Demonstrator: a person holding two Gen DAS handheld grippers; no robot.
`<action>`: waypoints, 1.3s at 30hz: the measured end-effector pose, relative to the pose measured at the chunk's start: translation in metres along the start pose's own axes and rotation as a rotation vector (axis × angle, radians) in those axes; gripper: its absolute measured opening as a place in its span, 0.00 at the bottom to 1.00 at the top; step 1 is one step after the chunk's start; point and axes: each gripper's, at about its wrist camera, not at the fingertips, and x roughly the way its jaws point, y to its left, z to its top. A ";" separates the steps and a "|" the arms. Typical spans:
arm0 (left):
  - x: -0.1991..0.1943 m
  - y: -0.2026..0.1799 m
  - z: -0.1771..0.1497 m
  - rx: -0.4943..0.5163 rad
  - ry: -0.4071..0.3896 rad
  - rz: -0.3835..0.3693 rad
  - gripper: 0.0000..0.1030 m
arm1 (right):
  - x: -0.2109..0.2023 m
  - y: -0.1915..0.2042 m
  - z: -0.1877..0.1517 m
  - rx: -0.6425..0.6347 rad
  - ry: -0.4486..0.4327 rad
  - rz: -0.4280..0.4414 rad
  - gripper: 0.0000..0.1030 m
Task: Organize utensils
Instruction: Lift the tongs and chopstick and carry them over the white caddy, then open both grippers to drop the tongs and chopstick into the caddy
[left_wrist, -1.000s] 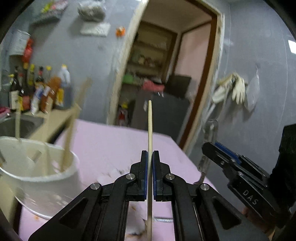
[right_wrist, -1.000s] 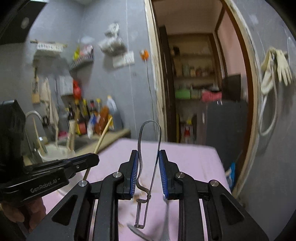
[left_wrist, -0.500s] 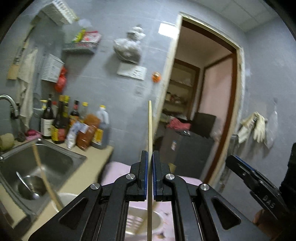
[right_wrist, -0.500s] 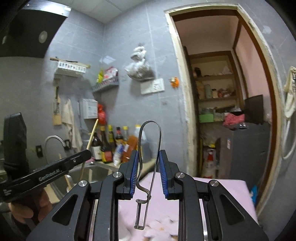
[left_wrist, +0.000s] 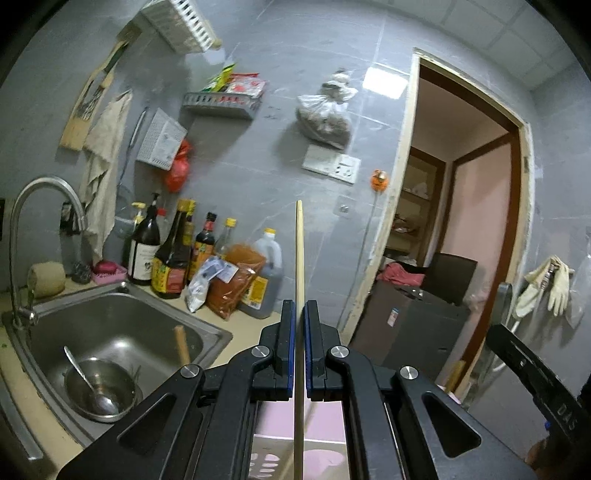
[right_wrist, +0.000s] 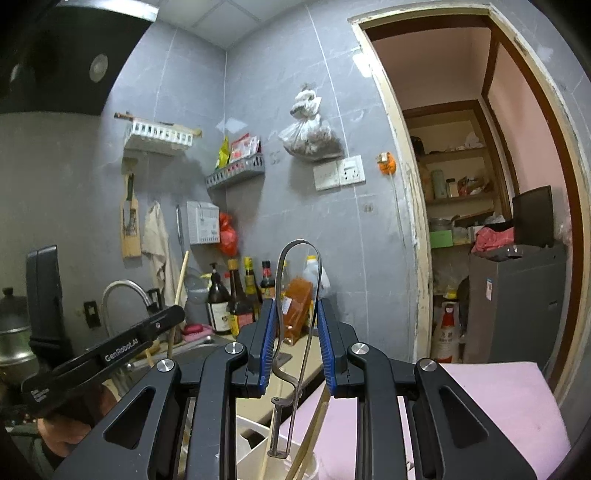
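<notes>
Both grippers have tilted upward since one second ago; the pink table filled the views then, and now the wall, sink and doorway fill them. Nearest, the left gripper is clenched on a wooden chopstick; the stick stands upright between the pads and passes down at 6 o'clock toward the white utensil holder, whose perforated wall shows just under the fingers. The right gripper is clamped on a metal peeler; its loop rises at 12 o'clock and its blade end hangs over the same holder, where other chopsticks already lean.

I judge that the step in hand is carrying both utensils to the holder; the next move calls for lowering each tip into the opening, then releasing the fingers, without knocking the sticks inside.

Below lies the pink table; at 9 o'clock in the left view is the steel sink with a bowl and spoon; behind stand sauce bottles against the grey tiled wall; at 2 o'clock the doorway opens to a storeroom.
</notes>
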 end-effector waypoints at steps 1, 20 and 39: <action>0.003 0.002 -0.001 -0.004 0.002 0.006 0.02 | 0.002 0.001 -0.003 -0.001 0.006 -0.003 0.19; 0.015 0.006 -0.046 0.007 0.043 0.090 0.02 | 0.026 0.009 -0.045 -0.035 0.100 -0.042 0.19; 0.005 0.007 -0.066 -0.022 0.217 0.069 0.03 | 0.027 0.011 -0.064 -0.029 0.197 -0.004 0.20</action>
